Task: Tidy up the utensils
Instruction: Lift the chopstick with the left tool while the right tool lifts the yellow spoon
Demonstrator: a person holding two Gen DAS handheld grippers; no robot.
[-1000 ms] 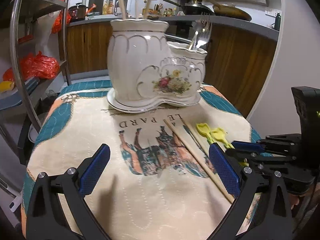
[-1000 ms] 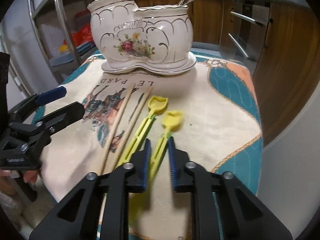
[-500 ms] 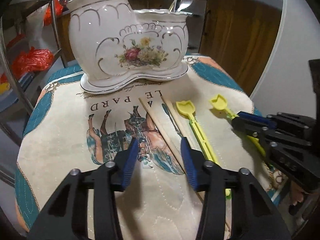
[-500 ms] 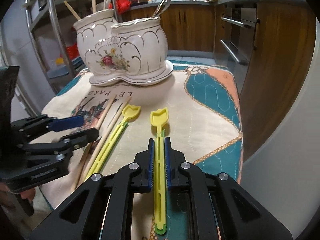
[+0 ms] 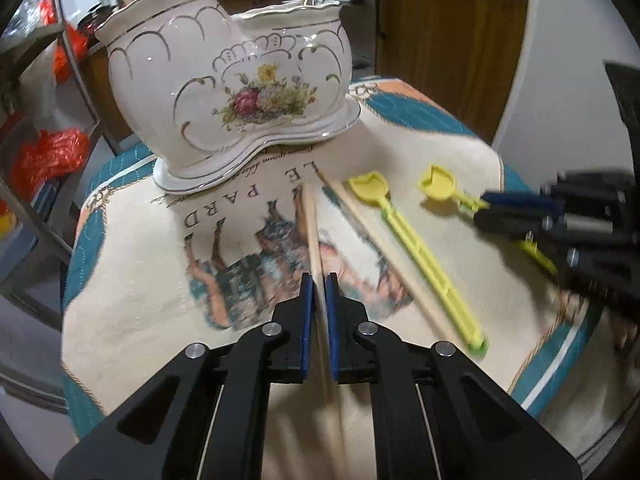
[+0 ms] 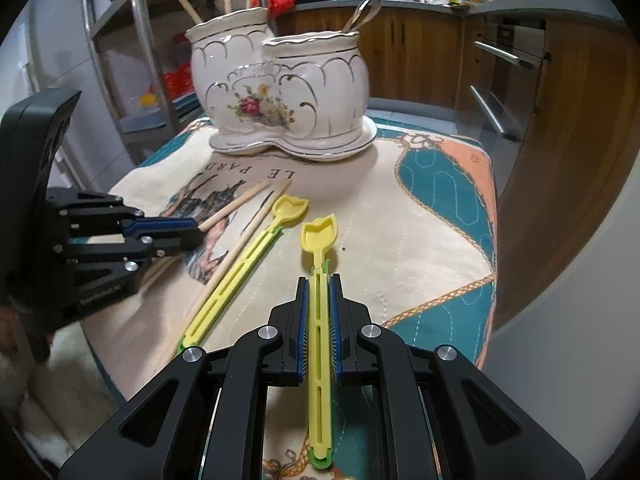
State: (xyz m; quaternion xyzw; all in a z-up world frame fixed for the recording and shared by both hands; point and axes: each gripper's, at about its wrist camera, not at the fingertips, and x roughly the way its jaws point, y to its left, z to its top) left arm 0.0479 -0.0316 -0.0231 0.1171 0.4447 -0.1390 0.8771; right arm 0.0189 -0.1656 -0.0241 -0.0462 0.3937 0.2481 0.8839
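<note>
L tool [image 5: 319, 280] just clenched on chopstick [image 5: 311, 224]; R tool [image 6: 319, 284] grasping yellow scoop [image 6: 318, 240] mid-handle.

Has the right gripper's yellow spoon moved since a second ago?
Yes. The yellow spoon, clamped in the right gripper, has lifted off the cloth, swinging away from its twin.

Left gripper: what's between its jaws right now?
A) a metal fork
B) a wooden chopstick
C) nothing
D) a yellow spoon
B: the left gripper is shut on a chopstick, whose shaft runs out from between the blue pads; the yellow spoon is in the right gripper.
</note>
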